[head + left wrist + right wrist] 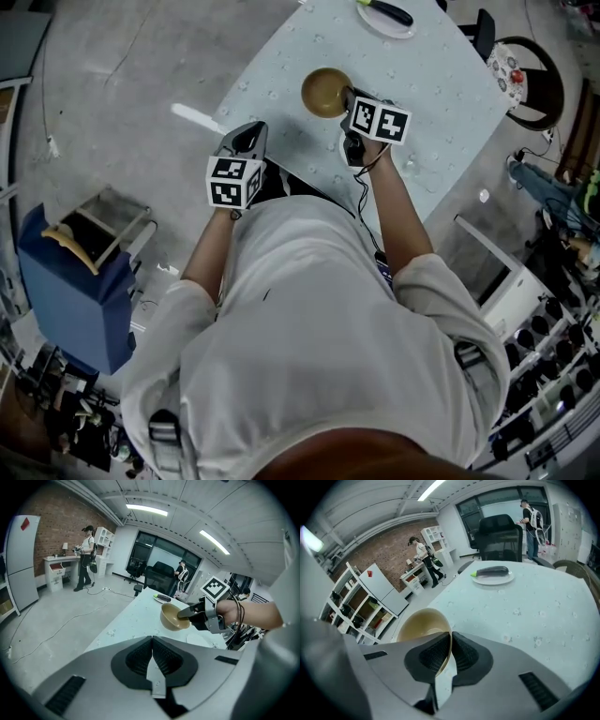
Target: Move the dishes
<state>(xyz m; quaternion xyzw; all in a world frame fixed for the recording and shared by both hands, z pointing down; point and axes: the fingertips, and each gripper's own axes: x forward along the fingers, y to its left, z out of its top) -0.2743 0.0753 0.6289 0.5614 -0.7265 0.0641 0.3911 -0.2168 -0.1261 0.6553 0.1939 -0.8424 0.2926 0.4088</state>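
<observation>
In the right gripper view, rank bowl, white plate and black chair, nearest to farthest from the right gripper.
1. Bowl, rim in the right gripper's jaws.
2. White plate, ahead on the table.
3. Black chair, past the table's far edge.

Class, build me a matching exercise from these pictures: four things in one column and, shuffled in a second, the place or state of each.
Things:
1. tan bowl
2. left gripper
3. white plate
4. dark long object

Places or states:
A. jaws together, nothing between them
B. lying on the plate
C. held by its rim in the right gripper
D. at the far end of the table

Pairs: 1-C, 2-A, 3-D, 4-B
</observation>
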